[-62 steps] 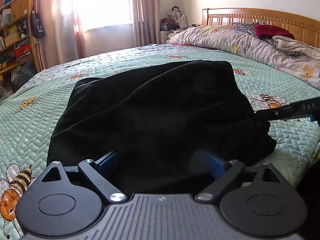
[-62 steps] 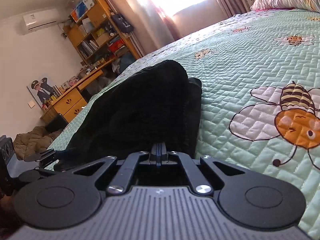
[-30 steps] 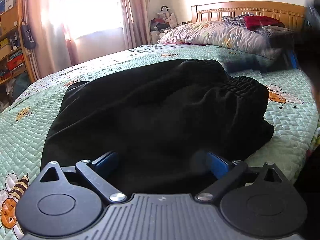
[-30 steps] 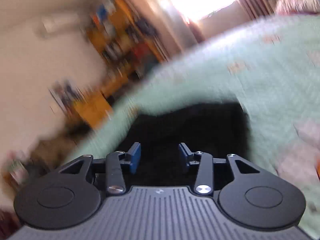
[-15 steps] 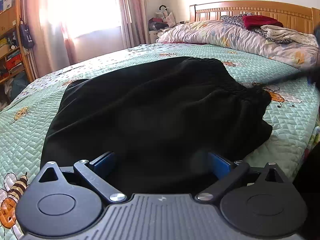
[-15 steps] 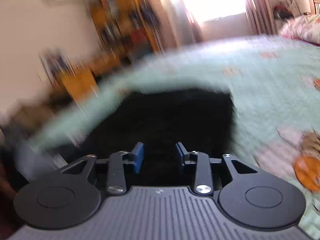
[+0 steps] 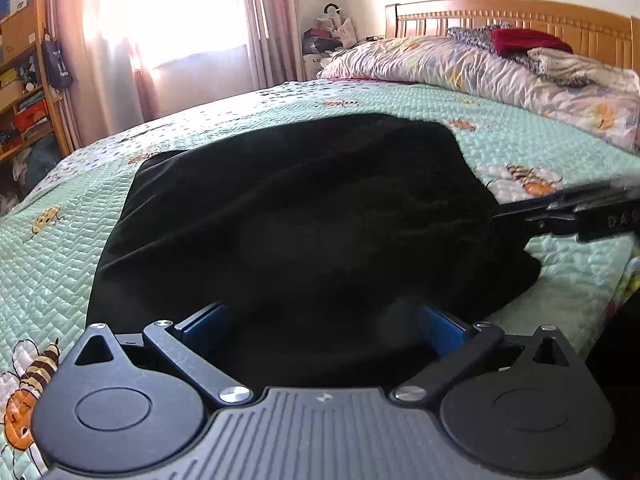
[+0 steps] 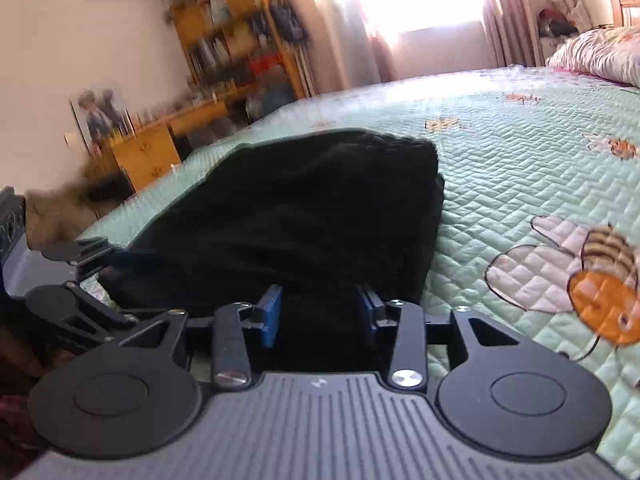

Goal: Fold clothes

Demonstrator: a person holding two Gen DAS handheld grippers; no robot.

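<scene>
Your left gripper sits with its blue-padded jaws spread wide at the near edge of the black garment, the cloth lying between them but not pinched. Your right gripper is likewise parted, its blue pads set either side of the garment's near hem; in the left wrist view it reaches in from the right, at the cloth's right edge. The garment lies folded in a dark slab on the green quilted bedspread, which is printed with cartoon bees. At the far end of the bed, a rumpled floral duvet carries a small heap of clothes, a red piece on top, against the wooden headboard. Far left, the wooden shelves hold boxes and books, too small to make out.
</scene>
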